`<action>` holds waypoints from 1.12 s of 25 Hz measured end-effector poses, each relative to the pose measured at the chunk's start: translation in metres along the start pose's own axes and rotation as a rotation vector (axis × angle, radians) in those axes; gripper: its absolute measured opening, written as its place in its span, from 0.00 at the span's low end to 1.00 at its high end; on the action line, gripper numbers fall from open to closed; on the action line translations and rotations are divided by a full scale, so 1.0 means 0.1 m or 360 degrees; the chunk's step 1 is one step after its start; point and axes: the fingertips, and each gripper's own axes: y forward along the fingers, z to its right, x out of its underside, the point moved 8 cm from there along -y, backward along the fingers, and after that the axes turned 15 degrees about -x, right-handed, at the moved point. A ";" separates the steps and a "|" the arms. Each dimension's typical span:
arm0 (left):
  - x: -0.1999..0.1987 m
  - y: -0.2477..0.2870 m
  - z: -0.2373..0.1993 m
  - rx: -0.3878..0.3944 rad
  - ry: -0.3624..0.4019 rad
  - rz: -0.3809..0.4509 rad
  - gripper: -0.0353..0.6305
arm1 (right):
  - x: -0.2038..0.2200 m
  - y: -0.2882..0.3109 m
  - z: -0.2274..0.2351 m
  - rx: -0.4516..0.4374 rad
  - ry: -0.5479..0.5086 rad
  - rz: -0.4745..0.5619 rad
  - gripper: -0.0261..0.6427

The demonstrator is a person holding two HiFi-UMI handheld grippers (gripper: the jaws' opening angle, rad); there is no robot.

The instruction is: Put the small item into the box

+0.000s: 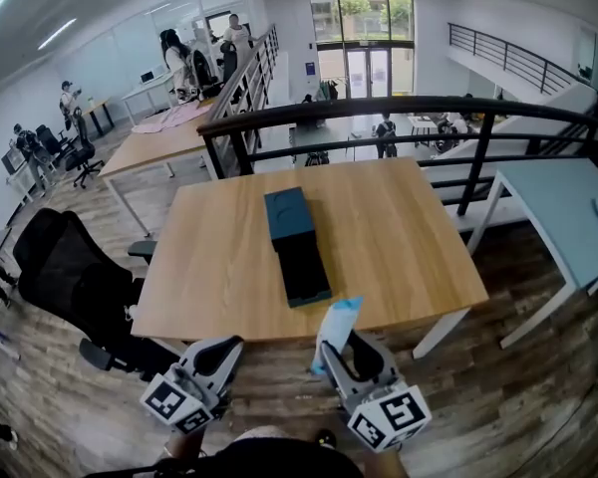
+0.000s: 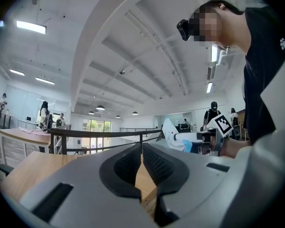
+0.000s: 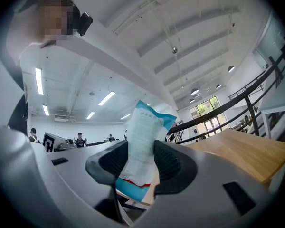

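In the head view, a wooden worktop (image 1: 399, 237) carries a dark teal box (image 1: 297, 247) near its middle. The box shows a lighter teal part farther off and a darker part nearer, lying end to end. Both claws hang below the worktop's near edge, off its surface and apart from the box. The left claw (image 1: 225, 351) sits at the lower left with nothing in it. The right claw (image 1: 341, 345) is beside it and pinches a small white-and-blue packet (image 1: 337, 327), which stands up from its tips. A black chair (image 1: 70, 277) stands off the worktop's left side, and a dark railing (image 1: 379, 108) curves behind the far edge.

In the left gripper view, the left claw (image 2: 141, 150) is pressed together, its pads meeting with nothing between them. Beyond it lies the worktop (image 2: 33, 167), and to the right the packet (image 2: 172, 134) juts out.

In the right gripper view, the right claw (image 3: 141, 163) is clamped on the packet (image 3: 147, 127). The packet's upper end rises above the pads and its blue lower edge hangs below them. The worktop (image 3: 242, 151) lies to the right.
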 end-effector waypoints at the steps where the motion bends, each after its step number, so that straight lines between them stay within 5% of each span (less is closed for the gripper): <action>1: 0.01 0.00 -0.02 -0.0013 0.0004 -0.0001 0.09 | 0.01 0.03 0.02 -0.0009 -0.0001 -0.0006 0.30; 14: 0.11 0.04 -0.37 -0.0135 -0.0173 0.0065 0.09 | 0.10 0.60 0.19 -0.0155 -0.0012 -0.0142 0.30; 28: 0.11 1.01 -0.93 0.0065 -0.0096 0.0053 0.09 | -0.06 1.09 0.71 0.0006 -0.0088 -0.0142 0.30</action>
